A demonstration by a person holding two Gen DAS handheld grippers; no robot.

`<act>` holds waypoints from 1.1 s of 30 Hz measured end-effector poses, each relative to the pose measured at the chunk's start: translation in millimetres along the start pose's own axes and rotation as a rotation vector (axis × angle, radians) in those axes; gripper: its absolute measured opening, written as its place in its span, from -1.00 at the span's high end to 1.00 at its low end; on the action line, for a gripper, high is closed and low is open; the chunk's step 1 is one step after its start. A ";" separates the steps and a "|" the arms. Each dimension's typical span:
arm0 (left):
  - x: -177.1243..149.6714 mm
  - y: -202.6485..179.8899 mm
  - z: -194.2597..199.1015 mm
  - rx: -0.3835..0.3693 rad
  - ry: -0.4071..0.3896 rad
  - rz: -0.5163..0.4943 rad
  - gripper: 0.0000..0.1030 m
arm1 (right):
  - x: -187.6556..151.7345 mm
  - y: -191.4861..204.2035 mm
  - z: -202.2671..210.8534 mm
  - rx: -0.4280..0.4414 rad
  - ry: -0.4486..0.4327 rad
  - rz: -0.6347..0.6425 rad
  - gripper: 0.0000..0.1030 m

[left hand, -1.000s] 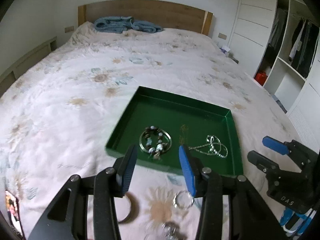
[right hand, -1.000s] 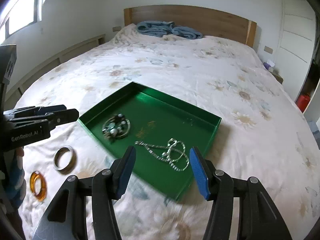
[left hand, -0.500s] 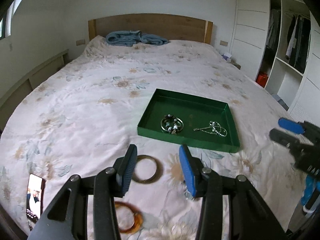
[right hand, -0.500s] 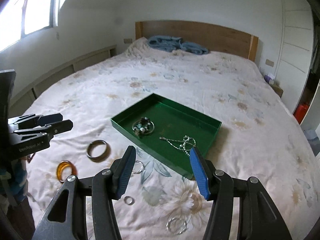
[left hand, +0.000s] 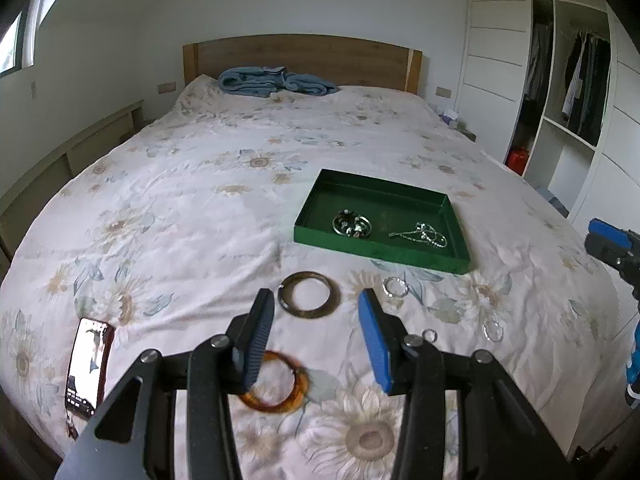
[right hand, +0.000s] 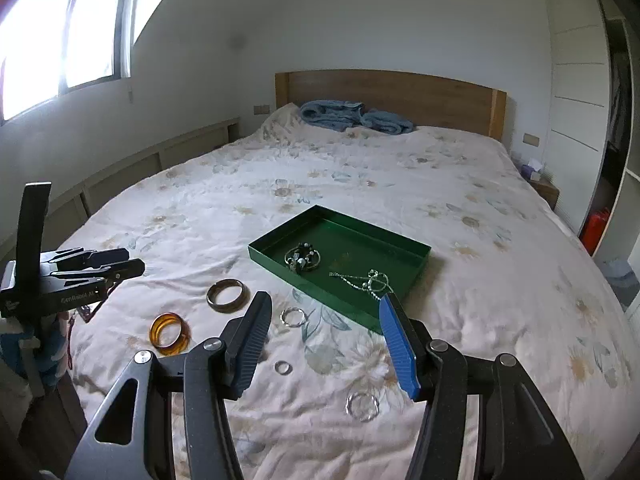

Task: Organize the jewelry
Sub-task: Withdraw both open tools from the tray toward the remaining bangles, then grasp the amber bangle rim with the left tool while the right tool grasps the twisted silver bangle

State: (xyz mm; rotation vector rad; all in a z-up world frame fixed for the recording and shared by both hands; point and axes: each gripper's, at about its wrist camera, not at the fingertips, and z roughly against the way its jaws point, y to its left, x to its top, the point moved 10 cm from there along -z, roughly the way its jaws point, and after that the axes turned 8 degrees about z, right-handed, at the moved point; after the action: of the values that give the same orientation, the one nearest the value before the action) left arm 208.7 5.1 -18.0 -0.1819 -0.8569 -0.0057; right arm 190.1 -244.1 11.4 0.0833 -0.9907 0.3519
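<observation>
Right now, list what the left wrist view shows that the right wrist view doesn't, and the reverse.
Only the left wrist view: a phone on the bedspread and hanging clothes in the open wardrobe. Only the right wrist view: the window. Both share the green tray holding a beaded bracelet and chain necklace, plus the dark bangle and amber bangle outside it.

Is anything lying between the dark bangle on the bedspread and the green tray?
Nothing visible. Only bare bedspread separates the dark bangle from the green tray's near wall; the small silver rings lie off to the side.
</observation>
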 end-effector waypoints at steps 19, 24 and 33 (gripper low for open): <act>-52.4 57.1 7.2 0.057 0.047 0.072 0.18 | -58.4 -22.6 47.1 -0.036 -0.015 -0.109 -0.10; -66.9 65.4 -6.5 0.071 0.072 0.089 0.18 | -75.2 -33.8 43.5 -0.046 0.007 -0.143 -0.10; -91.5 87.2 -41.2 0.093 0.134 0.125 0.16 | -104.7 -39.5 11.7 -0.038 0.069 -0.176 -0.14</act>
State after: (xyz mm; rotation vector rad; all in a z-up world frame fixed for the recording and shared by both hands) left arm 186.5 78.1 -126.9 -0.1454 -0.7090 0.1372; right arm 141.6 -310.4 -65.5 0.1220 -0.9146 0.1731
